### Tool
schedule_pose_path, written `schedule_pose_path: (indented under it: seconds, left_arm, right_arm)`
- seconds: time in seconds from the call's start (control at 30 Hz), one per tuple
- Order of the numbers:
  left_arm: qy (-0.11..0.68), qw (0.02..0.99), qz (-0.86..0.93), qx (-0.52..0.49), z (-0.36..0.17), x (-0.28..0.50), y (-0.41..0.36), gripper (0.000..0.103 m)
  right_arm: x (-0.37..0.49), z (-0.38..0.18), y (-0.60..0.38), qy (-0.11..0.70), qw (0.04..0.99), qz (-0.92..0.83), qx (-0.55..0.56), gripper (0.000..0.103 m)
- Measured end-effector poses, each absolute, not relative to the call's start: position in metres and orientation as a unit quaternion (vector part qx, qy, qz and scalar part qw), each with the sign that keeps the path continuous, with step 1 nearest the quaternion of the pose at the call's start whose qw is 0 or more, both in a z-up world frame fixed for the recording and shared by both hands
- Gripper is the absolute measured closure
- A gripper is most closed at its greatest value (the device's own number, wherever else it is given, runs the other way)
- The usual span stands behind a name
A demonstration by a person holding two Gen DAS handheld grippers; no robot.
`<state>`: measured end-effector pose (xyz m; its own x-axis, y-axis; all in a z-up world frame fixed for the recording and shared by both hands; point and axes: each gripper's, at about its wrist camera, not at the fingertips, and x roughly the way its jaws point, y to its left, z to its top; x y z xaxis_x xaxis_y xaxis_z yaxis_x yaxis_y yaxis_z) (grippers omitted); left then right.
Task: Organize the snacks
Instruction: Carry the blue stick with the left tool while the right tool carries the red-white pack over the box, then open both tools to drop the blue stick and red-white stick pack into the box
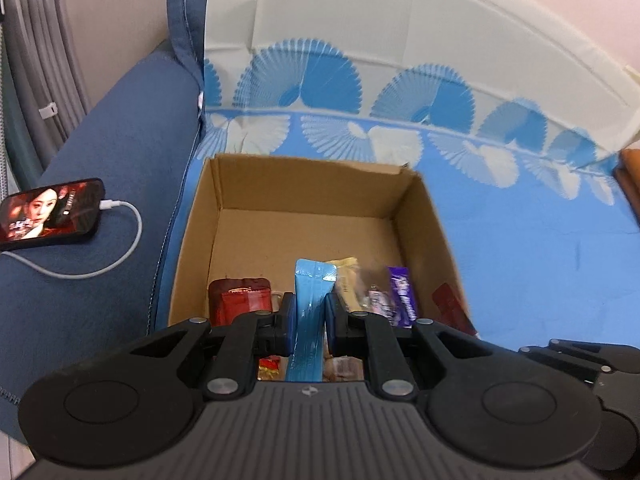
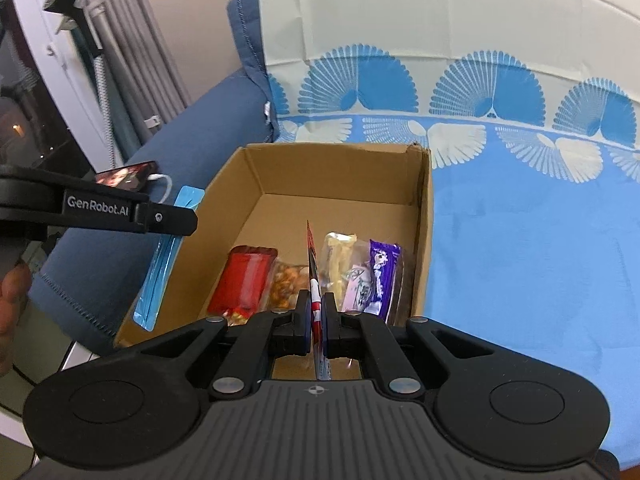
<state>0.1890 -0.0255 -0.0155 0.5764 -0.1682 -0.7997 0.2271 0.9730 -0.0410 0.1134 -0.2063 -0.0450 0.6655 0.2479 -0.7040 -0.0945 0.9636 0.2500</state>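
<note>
An open cardboard box point(image 1: 420, 216) point(image 2: 424, 208) sits on a blue patterned sofa cover. Inside lie a red packet point(image 1: 240, 300) point(image 2: 246, 280), a bag of nuts point(image 2: 286, 284), a pale yellow bar point(image 1: 346, 284) point(image 2: 338, 256), a clear wrapped sweet point(image 2: 358, 284) and a purple bar point(image 1: 402, 296) point(image 2: 382, 276). My left gripper point(image 1: 310, 316) is shut on a long light-blue packet point(image 1: 310, 312) point(image 2: 160, 260), held above the box's near-left edge. My right gripper point(image 2: 316, 312) is shut on a thin red and white packet point(image 2: 314, 276), seen edge-on over the box.
A phone point(image 1: 50, 212) point(image 2: 128, 174) playing video lies on the dark blue sofa arm point(image 1: 100, 160) with a white charging cable point(image 1: 120, 248). Grey curtains hang at the left. A person's hand point(image 2: 12, 300) holds the left gripper. An orange-brown object point(image 1: 628, 176) sits at the right edge.
</note>
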Motion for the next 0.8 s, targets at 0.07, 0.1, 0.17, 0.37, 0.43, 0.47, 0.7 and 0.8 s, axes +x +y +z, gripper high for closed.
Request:
schedule_pose_path:
  seconds: [0.07, 0.1, 0.17, 0.37, 0.43, 0.47, 0.7, 0.8]
  left_arm:
    - [0.458, 0.882, -0.105, 0.04, -0.028, 0.204, -0.028, 0.087]
    - [0.462, 0.88, -0.103, 0.043, -0.034, 0.21, -0.03, 0.087]
    - [0.473, 0.875, -0.096, 0.049, -0.046, 0.222, -0.031, 0.087]
    - [0.493, 0.863, -0.076, 0.076, -0.08, 0.247, -0.033, 0.076]
    - [0.501, 0.859, -0.06, 0.087, -0.086, 0.253, -0.033, 0.007]
    - [0.499, 0.861, -0.041, 0.087, -0.086, 0.254, -0.029, 0.0]
    - [0.482, 0.873, -0.027, 0.072, -0.073, 0.227, -0.012, 0.0]
    - [0.48, 0.874, -0.03, 0.066, -0.063, 0.2, -0.012, 0.0]
  right_arm:
    - [0.128, -0.053, -0.206, 0.403, 0.906, 0.092, 0.097, 0.098]
    - [0.134, -0.056, -0.206, 0.405, 0.905, 0.09, 0.097, 0.098]
    - [0.146, -0.064, -0.207, 0.412, 0.902, 0.087, 0.097, 0.098]
    - [0.176, -0.085, -0.206, 0.425, 0.898, 0.077, 0.088, 0.096]
    - [0.184, -0.088, -0.205, 0.429, 0.897, 0.068, 0.081, 0.065]
    - [0.185, -0.088, -0.206, 0.428, 0.898, 0.059, 0.081, 0.048]
    - [0.159, -0.079, -0.205, 0.42, 0.902, 0.066, 0.074, 0.02]
    - [0.133, -0.068, -0.2, 0.415, 0.905, 0.068, 0.07, 0.017]
